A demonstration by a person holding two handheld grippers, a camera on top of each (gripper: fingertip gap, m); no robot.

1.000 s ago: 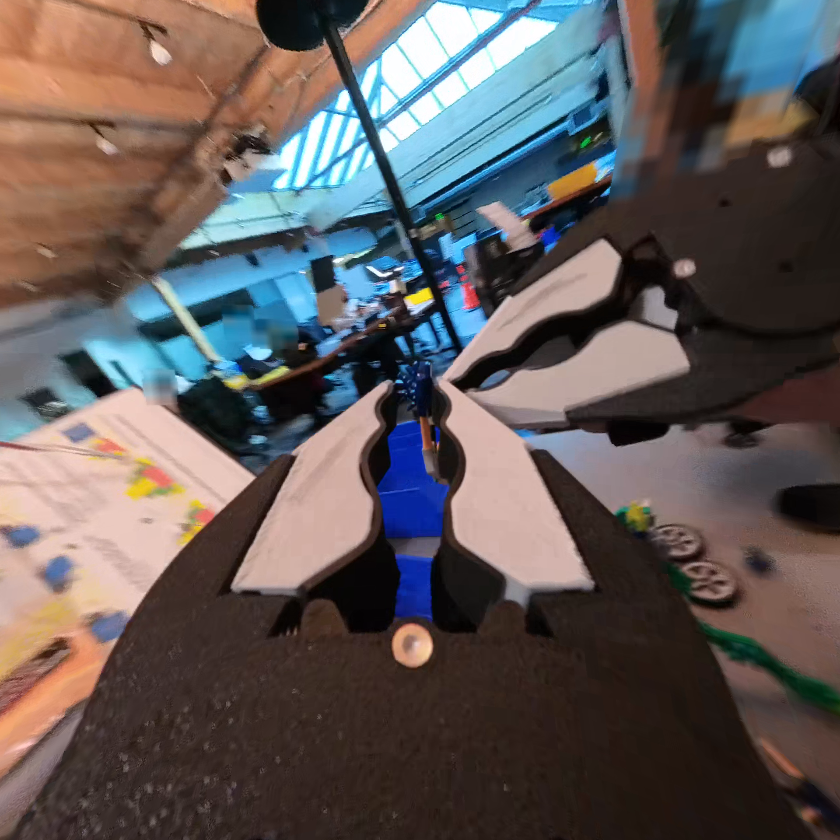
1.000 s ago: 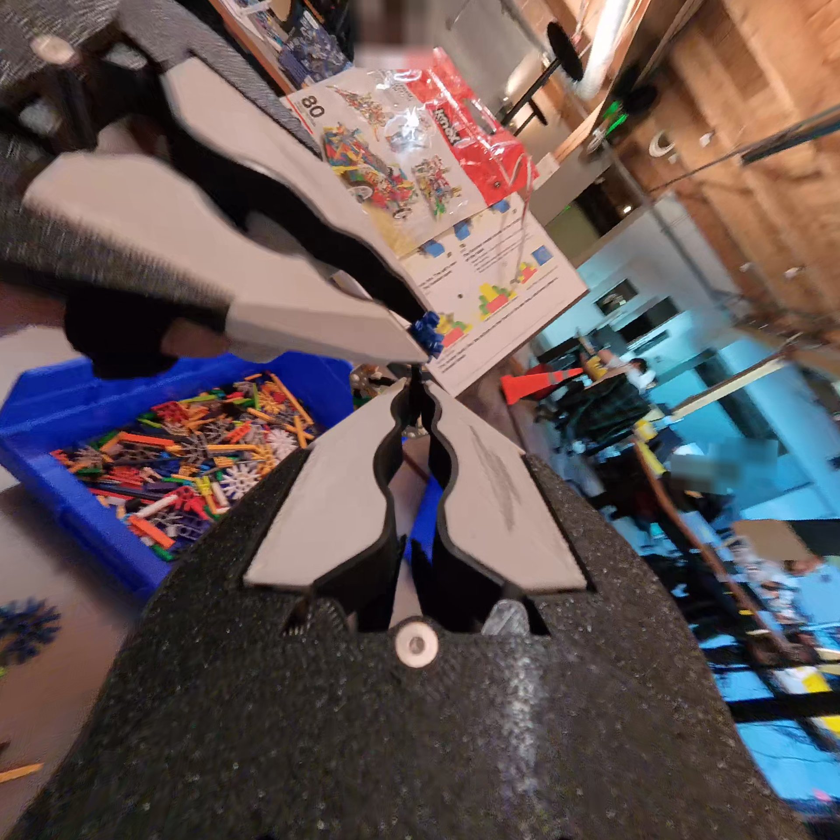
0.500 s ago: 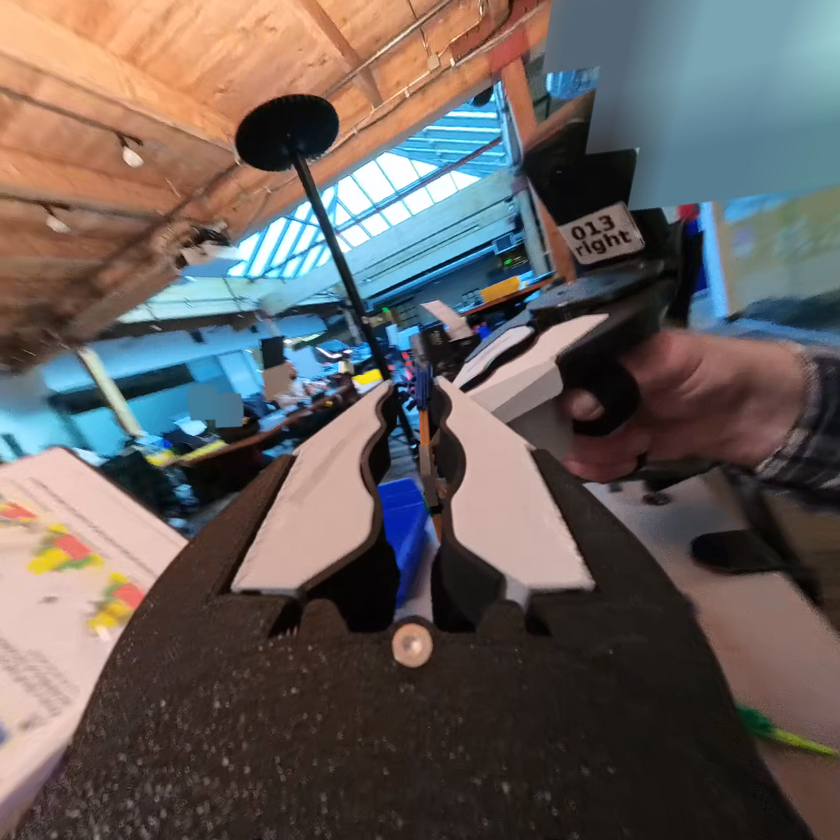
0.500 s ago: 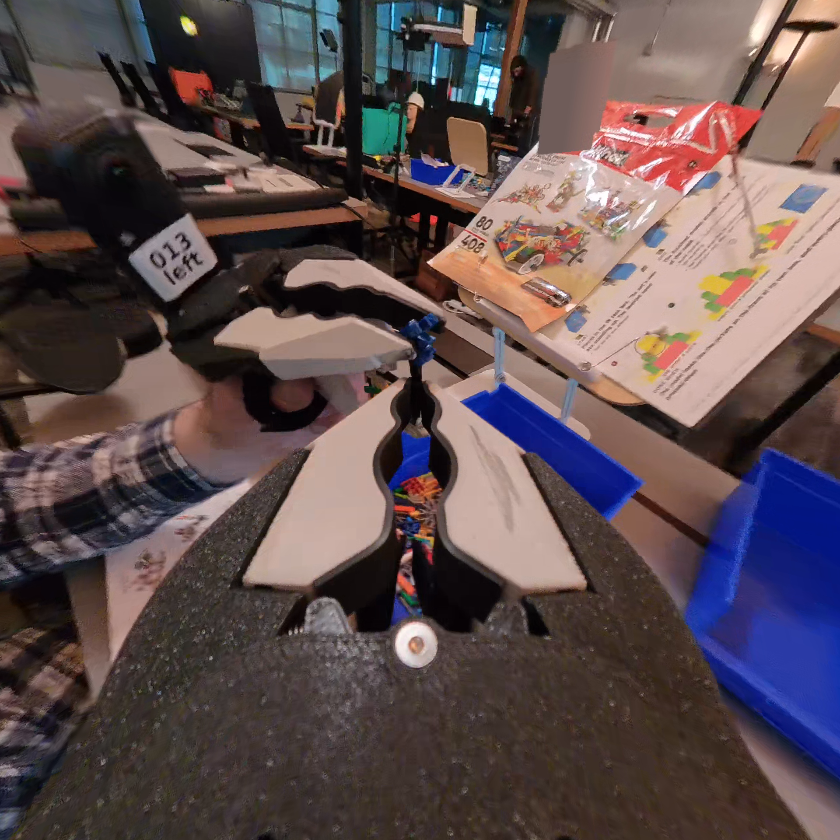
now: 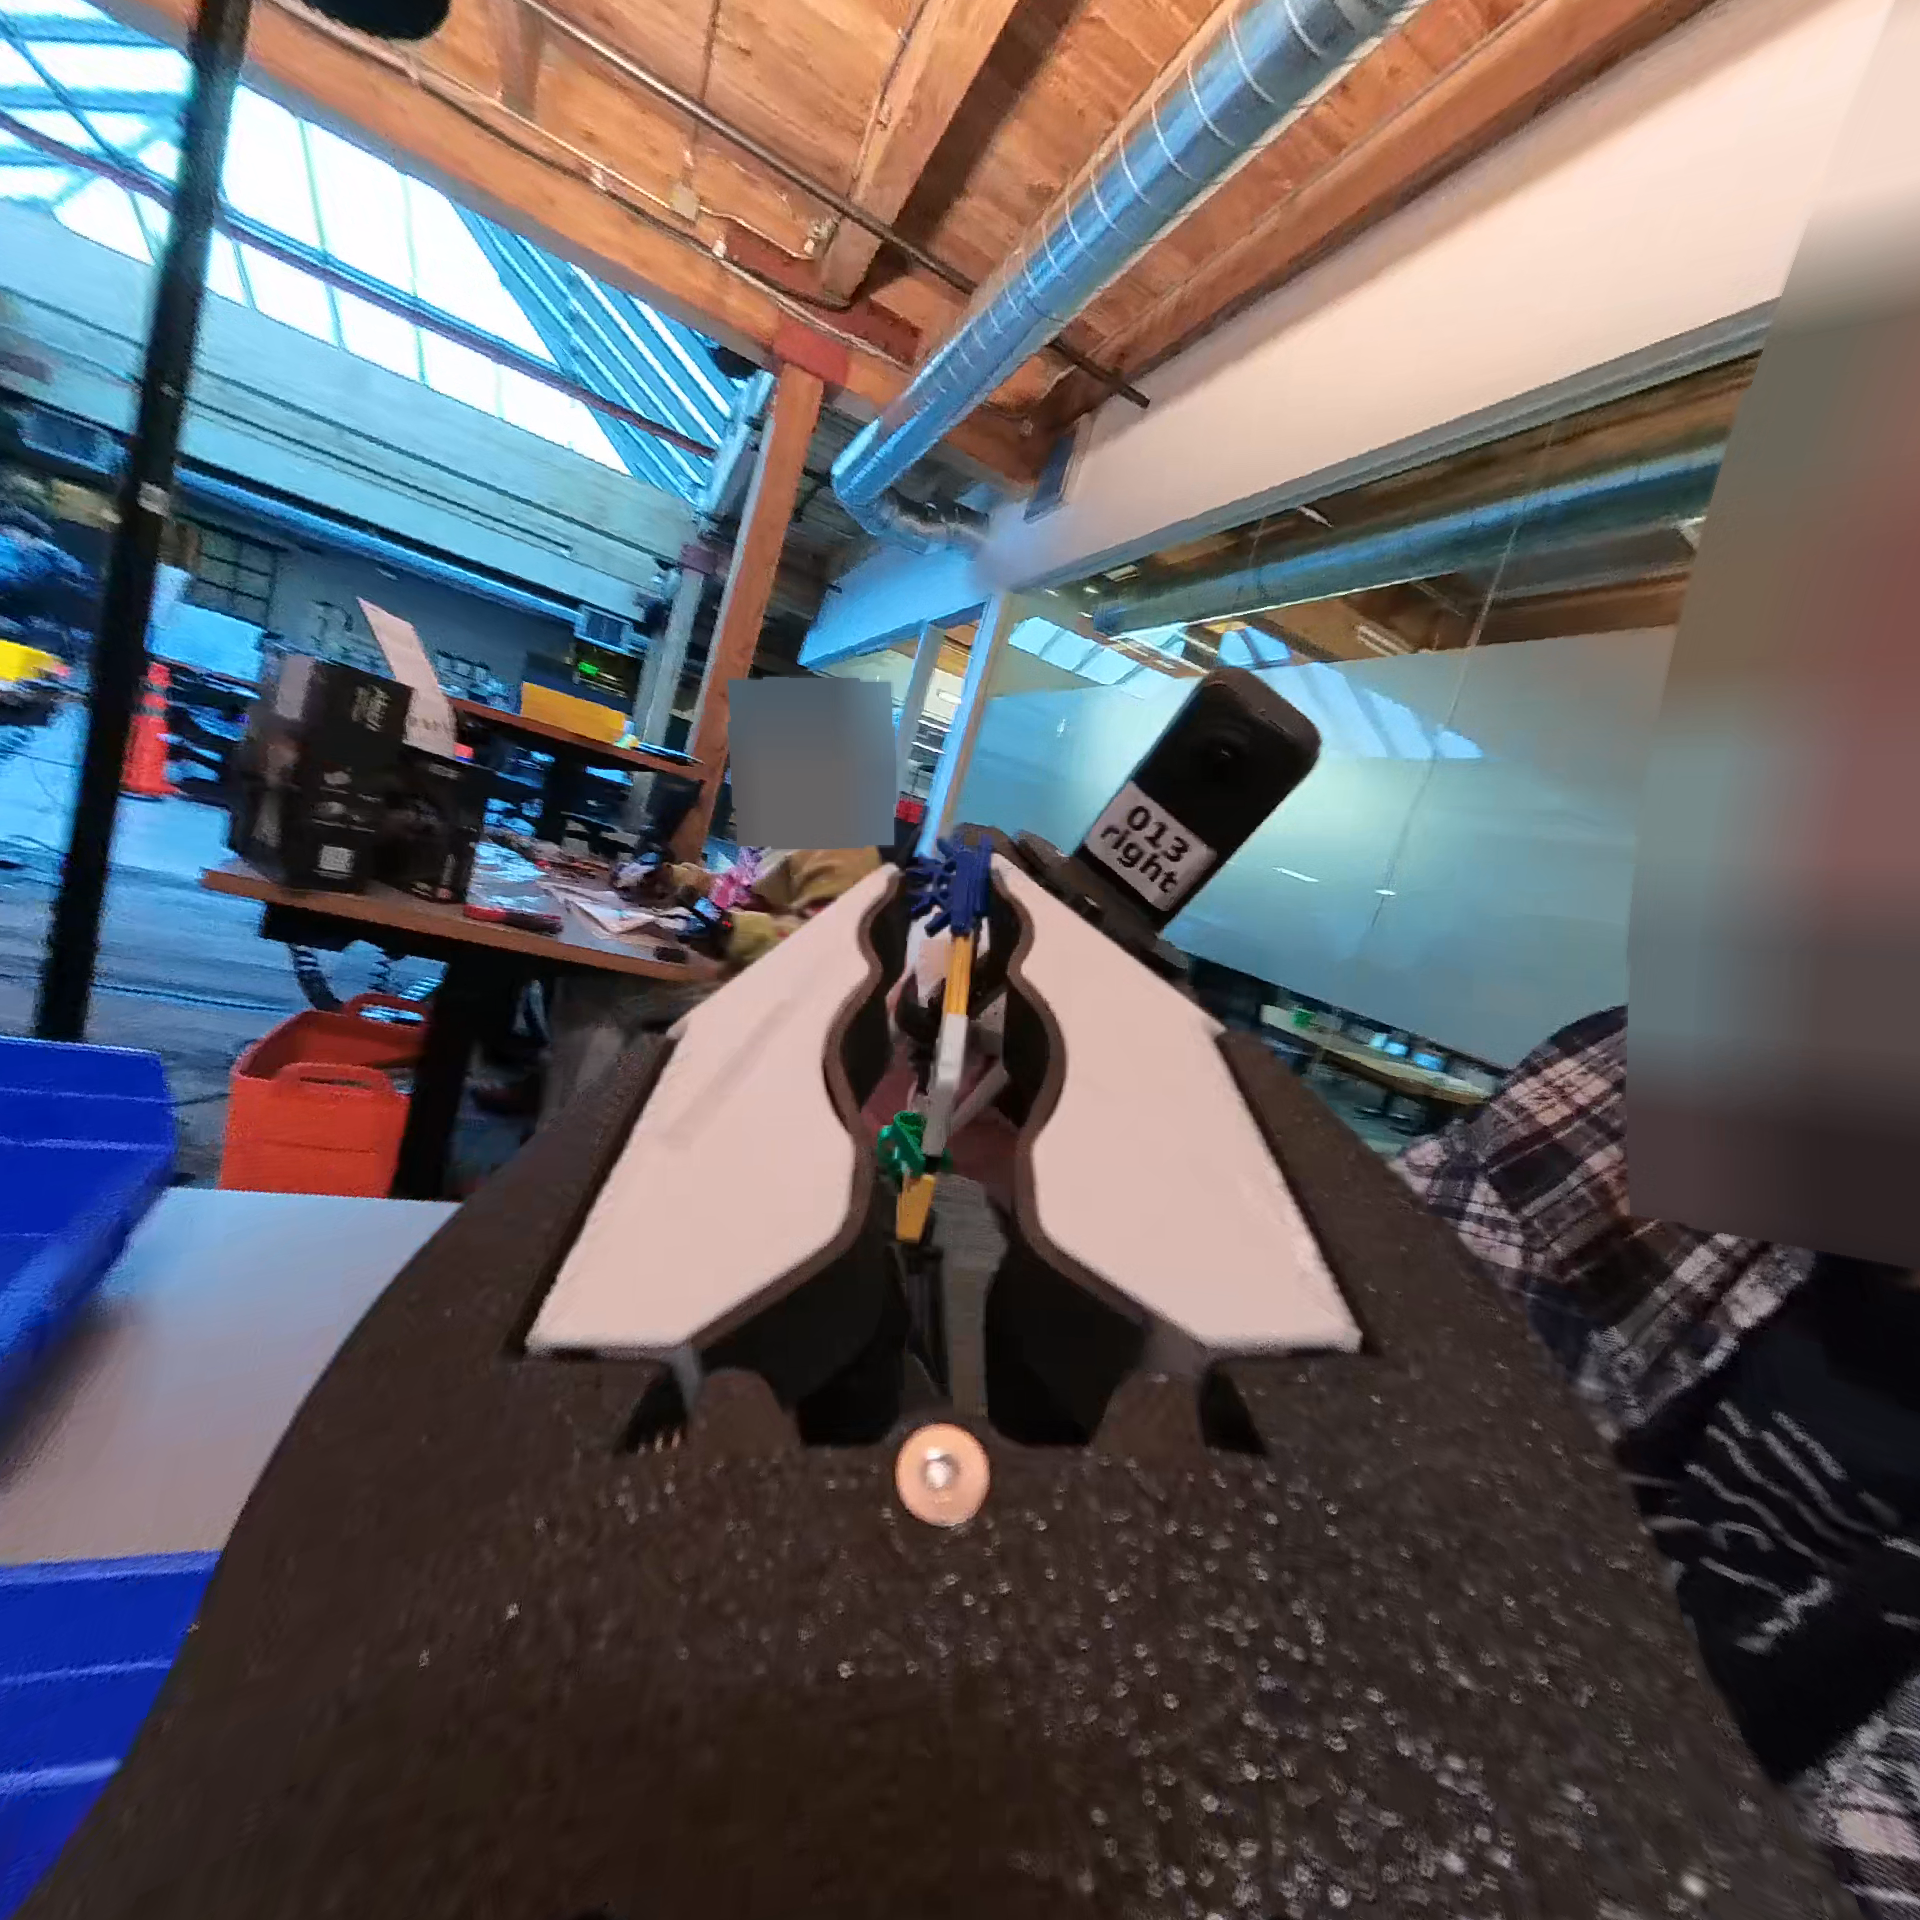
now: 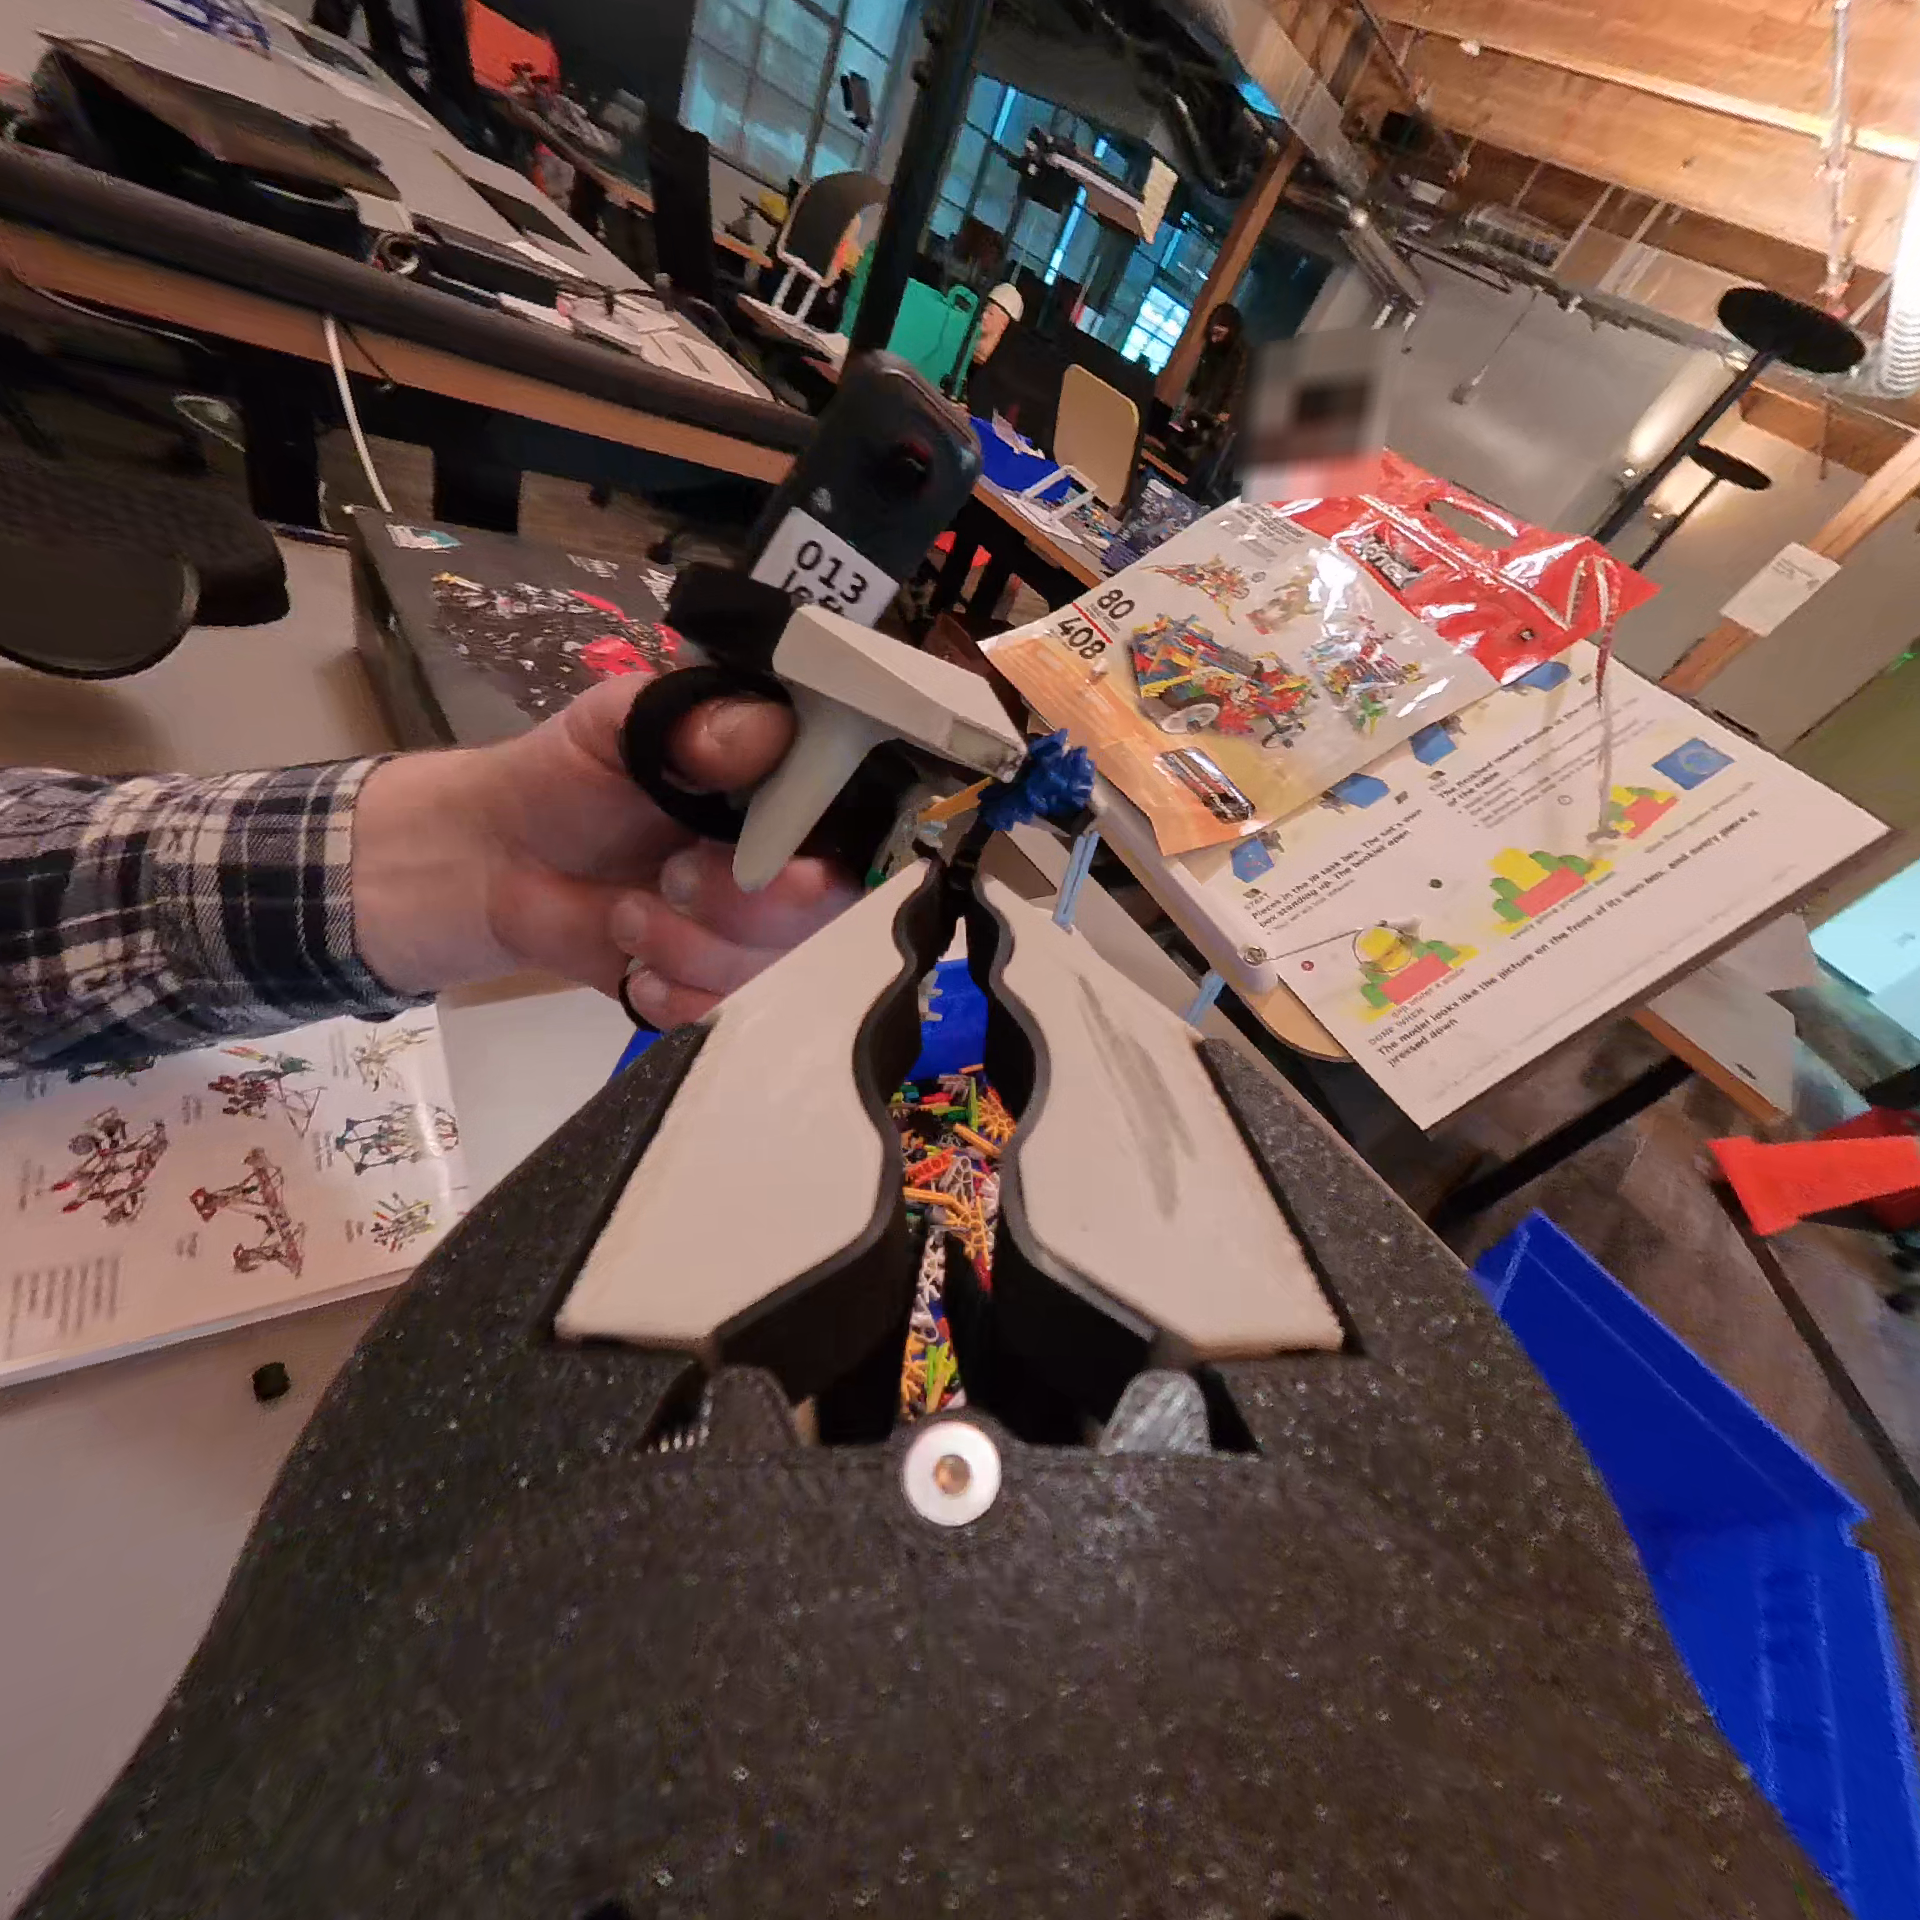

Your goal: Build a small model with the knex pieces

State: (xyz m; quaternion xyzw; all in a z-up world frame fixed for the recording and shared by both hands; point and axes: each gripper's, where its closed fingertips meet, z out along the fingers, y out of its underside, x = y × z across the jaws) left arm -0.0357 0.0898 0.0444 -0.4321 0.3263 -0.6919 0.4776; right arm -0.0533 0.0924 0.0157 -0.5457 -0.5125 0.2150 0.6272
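The left gripper [image 5: 951, 883] is being held closed on a blue star-shaped connector [image 5: 951, 883], which is being pinched right at the fingertips. From this connector a yellow rod [image 5: 954, 982] is running back between the fingers, followed by a white piece [image 5: 943, 1081], a green connector [image 5: 900, 1141] and another short yellow piece [image 5: 913, 1205].

In the right wrist view the same left gripper [image 6: 1013, 764] is being gripped by a hand [image 6: 540, 842] in a plaid sleeve [image 6: 177, 894], and the blue connector [image 6: 1044, 779] is being shown at its tip.

The right gripper [image 6: 954, 883] is being kept closed on a thin dark piece [image 6: 961, 868], which is reaching up to just under the blue connector; what this piece is cannot be told.

Below the right gripper, a blue bin [image 6: 956, 1003] with many coloured building parts is being seen between the fingers. Another blue bin [image 6: 1704, 1496] is standing to the right. A tilted board with an instruction sheet [image 6: 1538, 894] and a plastic bag [image 6: 1299, 644] is standing behind.
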